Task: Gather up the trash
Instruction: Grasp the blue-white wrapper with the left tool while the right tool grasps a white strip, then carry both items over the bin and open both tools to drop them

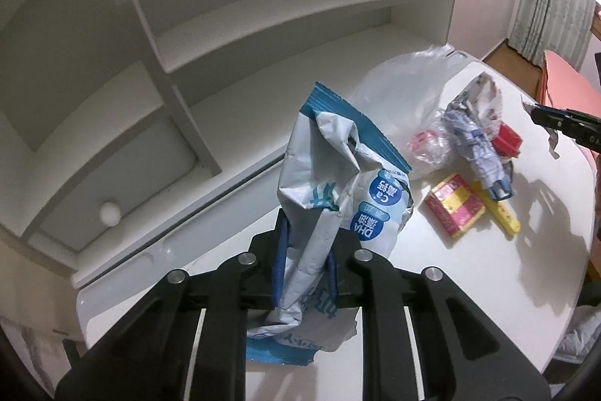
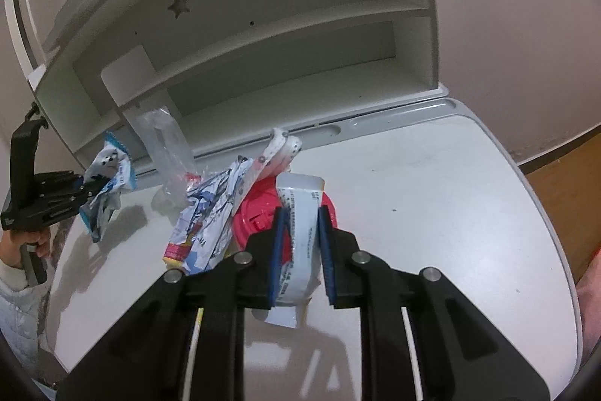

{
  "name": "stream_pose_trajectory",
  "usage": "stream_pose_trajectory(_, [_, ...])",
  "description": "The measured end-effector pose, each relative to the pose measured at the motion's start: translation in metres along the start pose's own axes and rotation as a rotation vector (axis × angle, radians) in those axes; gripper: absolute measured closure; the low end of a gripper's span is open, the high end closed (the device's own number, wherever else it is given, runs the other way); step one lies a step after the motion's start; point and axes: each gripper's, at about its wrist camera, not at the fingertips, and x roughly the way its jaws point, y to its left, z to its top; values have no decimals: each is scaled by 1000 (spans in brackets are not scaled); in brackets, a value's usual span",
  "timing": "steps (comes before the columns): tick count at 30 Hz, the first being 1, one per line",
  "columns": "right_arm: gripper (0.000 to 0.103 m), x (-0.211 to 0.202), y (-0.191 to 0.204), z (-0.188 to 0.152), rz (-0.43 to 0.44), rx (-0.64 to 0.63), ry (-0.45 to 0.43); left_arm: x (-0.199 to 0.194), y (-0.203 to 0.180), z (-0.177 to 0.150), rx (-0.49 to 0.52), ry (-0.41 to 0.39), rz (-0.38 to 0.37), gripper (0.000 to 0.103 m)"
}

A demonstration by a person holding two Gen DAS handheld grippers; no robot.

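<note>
In the left wrist view, the left hand-held gripper (image 1: 305,273) is clamped on a crumpled blue-and-white pouch (image 1: 330,198), held up above the white table (image 1: 469,269). Beyond it lie a clear plastic bag (image 1: 402,100), a crumpled wrapper (image 1: 477,145) and a red-and-yellow box (image 1: 454,211), close together on the table.

In the right wrist view, the right hand-held gripper (image 2: 302,250) grips a white wrapper (image 2: 300,232), raised over a red lid (image 2: 259,213). The pouch (image 2: 107,183) hangs from the left hand-held gripper (image 2: 84,192) at far left, above the table (image 2: 450,213).
</note>
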Motion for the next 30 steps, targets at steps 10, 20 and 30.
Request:
stream_pose_trajectory(10, [85, -17, -14, -30, 28, 23, 35, 2, 3, 6, 3, -28, -9, 87])
stream_pose_trajectory(20, [85, -134, -88, -66, -104, 88, -119, -46, -169, 35, 202, -113, -233, 86])
stream_pose_trajectory(30, [85, -254, -246, -192, -353, 395, -119, -30, -458, -11, 533, -9, -646, 86])
